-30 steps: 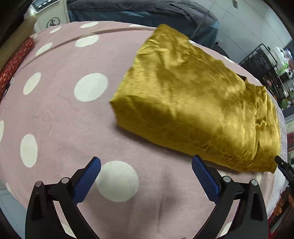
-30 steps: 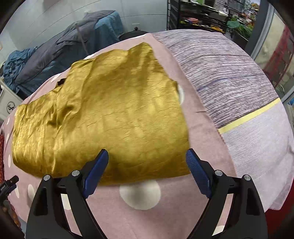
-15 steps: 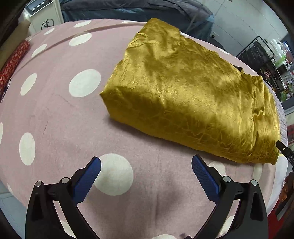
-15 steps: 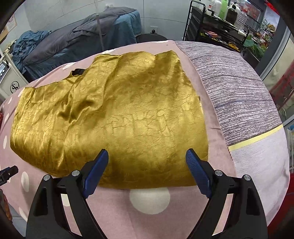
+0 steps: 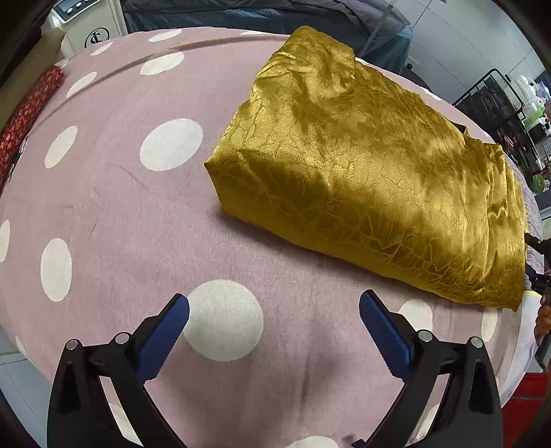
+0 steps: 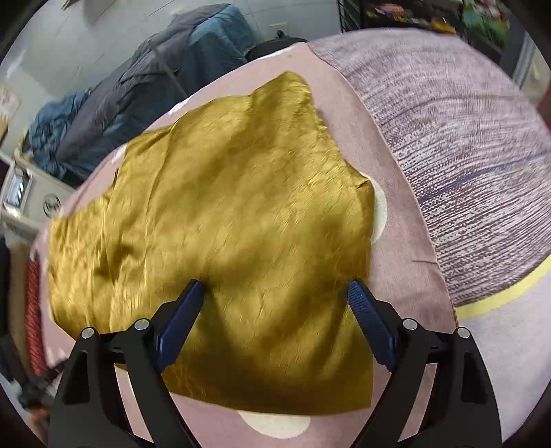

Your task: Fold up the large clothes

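A shiny gold garment (image 5: pixel 361 165) lies folded into a thick rectangle on a pink cover with white dots (image 5: pixel 113 213). My left gripper (image 5: pixel 273 303) stands open over bare pink cloth, short of the garment's near edge, with nothing between its blue pads. In the right wrist view the same gold garment (image 6: pixel 241 213) fills the middle. My right gripper (image 6: pixel 275 289) hangs open above its near right part, both blue fingers over the cloth and spread wide. That view is blurred by motion, so I cannot tell whether the tips touch the fabric.
A striped grey-purple blanket (image 6: pixel 465 144) with a yellow band covers the bed to the right. Dark blue and grey bedding (image 6: pixel 137 93) is heaped behind, beside a white appliance (image 5: pixel 89 27). Black wire shelves (image 5: pixel 496 100) stand at the far right, red patterned fabric (image 5: pixel 24 113) at the left edge.
The right gripper has swung forward over the garment, whose near edge now lies under its fingers. The left gripper has barely shifted. Both stay open.
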`<state>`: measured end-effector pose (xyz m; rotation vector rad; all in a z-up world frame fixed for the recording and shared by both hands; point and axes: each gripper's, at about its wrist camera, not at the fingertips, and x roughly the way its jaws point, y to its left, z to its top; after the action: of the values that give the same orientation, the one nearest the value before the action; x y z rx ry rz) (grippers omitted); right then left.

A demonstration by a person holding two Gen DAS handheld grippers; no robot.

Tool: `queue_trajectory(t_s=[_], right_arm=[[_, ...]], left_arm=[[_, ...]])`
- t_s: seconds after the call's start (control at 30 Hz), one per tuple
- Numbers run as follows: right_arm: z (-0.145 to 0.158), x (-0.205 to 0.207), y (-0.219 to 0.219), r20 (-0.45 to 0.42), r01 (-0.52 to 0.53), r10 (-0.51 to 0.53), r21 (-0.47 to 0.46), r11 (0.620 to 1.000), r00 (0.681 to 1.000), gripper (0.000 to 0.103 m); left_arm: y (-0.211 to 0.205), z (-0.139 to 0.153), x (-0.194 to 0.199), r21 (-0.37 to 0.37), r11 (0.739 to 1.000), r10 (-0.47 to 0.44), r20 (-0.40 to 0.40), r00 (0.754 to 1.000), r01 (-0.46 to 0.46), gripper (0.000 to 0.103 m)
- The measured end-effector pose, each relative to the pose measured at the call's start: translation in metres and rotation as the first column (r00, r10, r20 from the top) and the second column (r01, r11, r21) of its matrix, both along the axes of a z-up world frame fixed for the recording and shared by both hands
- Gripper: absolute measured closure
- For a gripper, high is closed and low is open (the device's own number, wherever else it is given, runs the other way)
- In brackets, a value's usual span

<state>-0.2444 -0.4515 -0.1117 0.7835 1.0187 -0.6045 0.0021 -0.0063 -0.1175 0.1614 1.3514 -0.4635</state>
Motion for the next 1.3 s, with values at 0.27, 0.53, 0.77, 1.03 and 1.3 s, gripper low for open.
queue_trajectory(t_s=[0.27,0.53,0.77,1.03,1.3], right_arm=[[-0.022,-0.016,-0.049,0.03,0.124,-0.13,0.17,0.978,0.991,0.018],[-0.043,-0.022,-0.049,0.148,0.097,-0.152,0.325,0.941,0.977,0.018],[-0.06,-0.006,-0.052,0.179,0.109,-0.201,0.423,0.899,0.963,0.016],[-0.058,0.004,-0.045,0.174,0.04,-0.126,0.43,0.902,0.977,0.016],[-0.056,0.024,-0.04,0.147,0.045,-0.115,0.413,0.909,0.982,0.016]], left_arm=[[0.001,-0.004,0.006,0.005,1.0,0.016,-0.01,1.0,-0.016,0.006],[-0.004,-0.004,0.019,0.0,1.0,-0.002,-0.02,1.0,0.002,0.006],[-0.006,0.005,0.058,-0.122,0.992,0.013,-0.077,0.997,-0.023,0.006],[-0.014,0.012,0.13,-0.212,0.977,-0.003,-0.114,0.994,-0.022,0.007],[-0.046,-0.03,0.17,-0.236,0.972,-0.072,-0.231,0.97,0.016,0.007]])
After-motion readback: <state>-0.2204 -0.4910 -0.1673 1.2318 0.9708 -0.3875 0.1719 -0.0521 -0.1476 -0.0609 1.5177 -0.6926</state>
